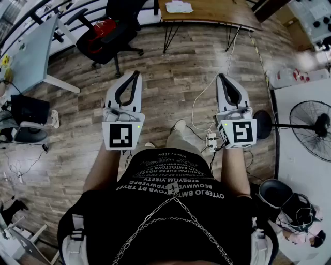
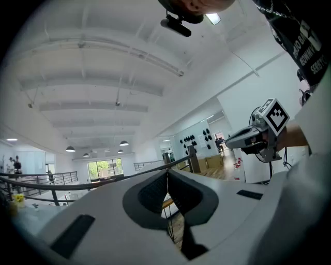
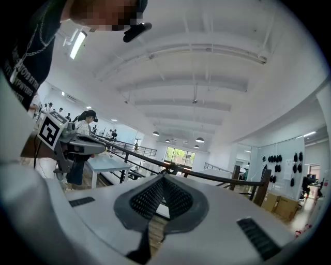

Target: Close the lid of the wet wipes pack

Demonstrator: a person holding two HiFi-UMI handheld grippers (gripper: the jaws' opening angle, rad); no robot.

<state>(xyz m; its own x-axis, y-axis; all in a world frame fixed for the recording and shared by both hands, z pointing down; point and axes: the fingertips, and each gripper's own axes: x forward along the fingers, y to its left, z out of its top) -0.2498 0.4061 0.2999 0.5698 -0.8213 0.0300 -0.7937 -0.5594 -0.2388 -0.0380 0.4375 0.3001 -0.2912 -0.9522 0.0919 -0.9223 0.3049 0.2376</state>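
Over the plank floor [image 1: 176, 88] we hold both tongs level, side by side and well apart. Our left gripper [image 1: 135, 73] has its jaws pressed together at the tips with nothing between them — the right gripper [image 1: 221, 76] likewise, closed and empty. Ahead of the left one stands a black office chair [image 1: 111, 31]; ahead of the right, a wooden table [image 1: 217, 13]. A floor fan [image 1: 310, 127] sits off to the right gripper's outer side. The wet wipes pack shows in no view — we cannot tell where it lies relative to either gripper.
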